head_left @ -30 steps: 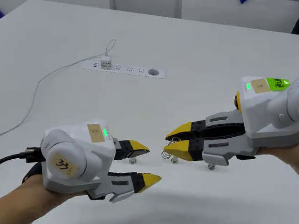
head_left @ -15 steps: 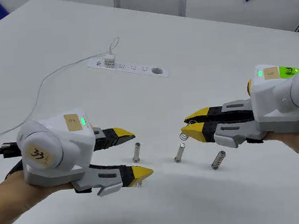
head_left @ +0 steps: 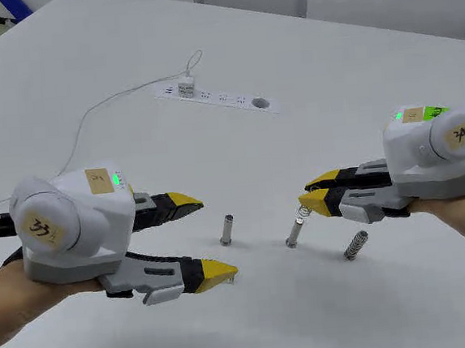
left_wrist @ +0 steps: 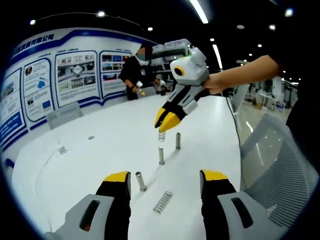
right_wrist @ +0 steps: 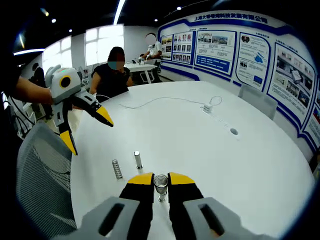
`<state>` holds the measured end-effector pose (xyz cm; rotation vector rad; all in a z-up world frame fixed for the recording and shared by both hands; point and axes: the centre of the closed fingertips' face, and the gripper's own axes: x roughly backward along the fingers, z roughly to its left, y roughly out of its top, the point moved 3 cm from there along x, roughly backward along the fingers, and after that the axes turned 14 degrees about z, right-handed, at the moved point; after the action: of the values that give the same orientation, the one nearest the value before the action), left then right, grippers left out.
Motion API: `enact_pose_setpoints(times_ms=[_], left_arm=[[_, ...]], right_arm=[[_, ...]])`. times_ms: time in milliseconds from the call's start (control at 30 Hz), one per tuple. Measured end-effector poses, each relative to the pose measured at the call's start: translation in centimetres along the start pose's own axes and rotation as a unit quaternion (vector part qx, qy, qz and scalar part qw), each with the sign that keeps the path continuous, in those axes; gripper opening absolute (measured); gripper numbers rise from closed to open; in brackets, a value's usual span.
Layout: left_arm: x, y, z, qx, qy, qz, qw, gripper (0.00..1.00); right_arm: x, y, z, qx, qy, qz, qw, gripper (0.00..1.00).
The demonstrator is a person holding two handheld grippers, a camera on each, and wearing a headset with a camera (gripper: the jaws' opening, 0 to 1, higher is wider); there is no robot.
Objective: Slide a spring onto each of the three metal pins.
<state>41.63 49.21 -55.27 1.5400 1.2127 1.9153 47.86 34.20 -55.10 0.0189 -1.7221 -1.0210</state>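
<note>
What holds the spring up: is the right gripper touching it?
Touching. In the right gripper view, the right gripper pinches the spring between its yellow jaw tips.

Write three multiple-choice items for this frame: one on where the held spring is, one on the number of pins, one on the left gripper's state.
1. Where is the spring that the right gripper holds?
A. Just over the middle pin
B. Slid fully down a pin
C. Lying loose, far from any pin

2. How many pins stand on the table?
A. Two
B. Three
C. Five

3. The left gripper is:
A. shut on a spring
B. shut on a pin
C. open, holding nothing

Answers:
1 A: the left gripper view shows the spring hanging from the right gripper's tips over the middle pin's top.
2 B: that view shows three upright pins in a row.
3 C: its jaws stand wide apart and grip nothing.
</note>
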Motion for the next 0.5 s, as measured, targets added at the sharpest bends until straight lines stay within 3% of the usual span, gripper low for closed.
enact_pose_setpoints(times_ms=[200, 500], left_arm=[[0.33, -0.96, 0.23, 0.012, 0.003, 0.008, 0.9999, 0.60], [0.89, -1.16, 0.54, 0.027, 0.006, -0.001, 0.9996, 0.61]], right_arm=[[-0.58, -0.54, -0.11, 0.002, -0.004, 0.016, 0.9999, 0.11], [-1.10, -0.88, -0.26, -0.012, 0.001, 0.020, 0.9997, 0.11]])
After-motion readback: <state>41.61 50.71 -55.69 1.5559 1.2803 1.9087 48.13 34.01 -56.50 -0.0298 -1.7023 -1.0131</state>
